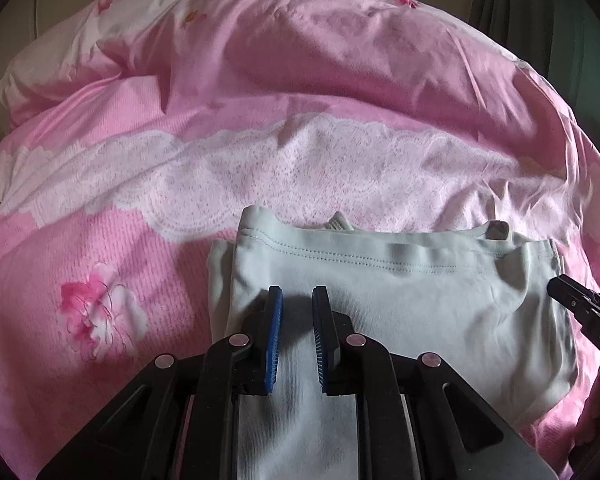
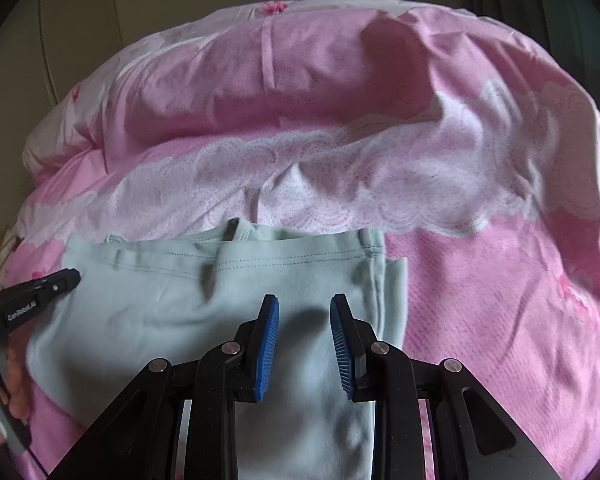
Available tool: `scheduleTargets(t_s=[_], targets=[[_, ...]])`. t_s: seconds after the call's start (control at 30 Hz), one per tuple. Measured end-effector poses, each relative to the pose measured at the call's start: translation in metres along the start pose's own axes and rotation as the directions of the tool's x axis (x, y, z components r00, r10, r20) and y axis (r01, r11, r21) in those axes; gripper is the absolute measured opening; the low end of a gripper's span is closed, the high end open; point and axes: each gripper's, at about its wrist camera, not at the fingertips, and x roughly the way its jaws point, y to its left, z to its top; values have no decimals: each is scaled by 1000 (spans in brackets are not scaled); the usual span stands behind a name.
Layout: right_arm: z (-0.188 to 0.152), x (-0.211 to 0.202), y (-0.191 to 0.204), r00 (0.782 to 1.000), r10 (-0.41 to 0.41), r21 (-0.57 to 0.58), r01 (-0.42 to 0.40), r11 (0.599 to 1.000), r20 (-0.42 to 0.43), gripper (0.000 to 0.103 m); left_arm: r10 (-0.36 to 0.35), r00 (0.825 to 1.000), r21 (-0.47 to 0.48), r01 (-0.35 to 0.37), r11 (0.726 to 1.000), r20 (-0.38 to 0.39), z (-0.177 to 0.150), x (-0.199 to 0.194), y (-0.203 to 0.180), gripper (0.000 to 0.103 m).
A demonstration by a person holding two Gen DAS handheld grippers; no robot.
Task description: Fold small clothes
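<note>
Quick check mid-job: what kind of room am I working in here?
Most likely a bedroom: the pale green garment lies on a rumpled pink floral quilt with a lace-print band, and dark green curtains hang at the far right.

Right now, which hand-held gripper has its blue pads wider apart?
The right hand-held gripper; its pads gape wider over the pale garment than the left hand-held gripper's.

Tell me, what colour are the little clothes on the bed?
The garment is pale mint green, seen best in the right wrist view.
</note>
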Motion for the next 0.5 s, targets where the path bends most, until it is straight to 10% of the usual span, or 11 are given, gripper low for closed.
scheduleTargets(t_s=[0.5], targets=[[12,8,20,998,60,-40,-60,997,-9,28,7,997,17,-8,1000,80,4,-17,1,27]])
